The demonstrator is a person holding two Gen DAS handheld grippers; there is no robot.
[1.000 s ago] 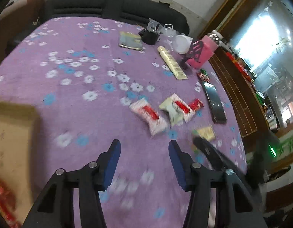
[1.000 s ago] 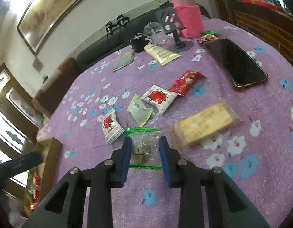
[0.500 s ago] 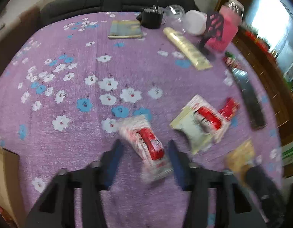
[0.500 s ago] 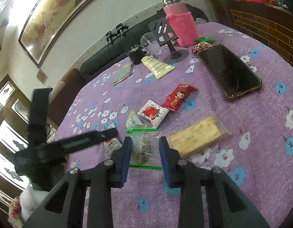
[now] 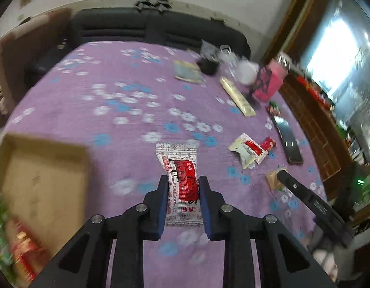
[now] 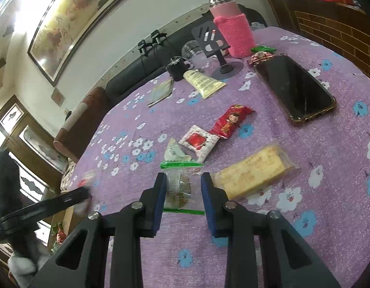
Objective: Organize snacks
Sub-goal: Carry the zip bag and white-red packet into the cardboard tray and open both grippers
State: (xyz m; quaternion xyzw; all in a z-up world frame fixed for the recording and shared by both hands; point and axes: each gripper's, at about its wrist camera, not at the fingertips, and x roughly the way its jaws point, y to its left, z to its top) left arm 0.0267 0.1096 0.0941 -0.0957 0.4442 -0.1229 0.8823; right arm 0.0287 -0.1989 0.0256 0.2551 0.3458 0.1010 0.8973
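Note:
My left gripper is shut on a white packet with a red label and holds it above the purple flowered tablecloth. An open cardboard box lies to its lower left. My right gripper is shut on a clear zip bag with a green seal, low over the cloth. Beside it lie a yellow cake bar in clear wrap, a white-red packet, a pale green packet and a red packet. The left gripper shows blurred at the left of the right wrist view.
A black phone lies at the right. At the far end stand a pink-sleeved bottle, a phone stand, a cream tube, a black cup and a booklet. A dark sofa borders the table.
My left gripper went from open to shut on the white-red packet, lifted it off the cloth and swung back toward the box. The right gripper kept its hold on the zip bag.

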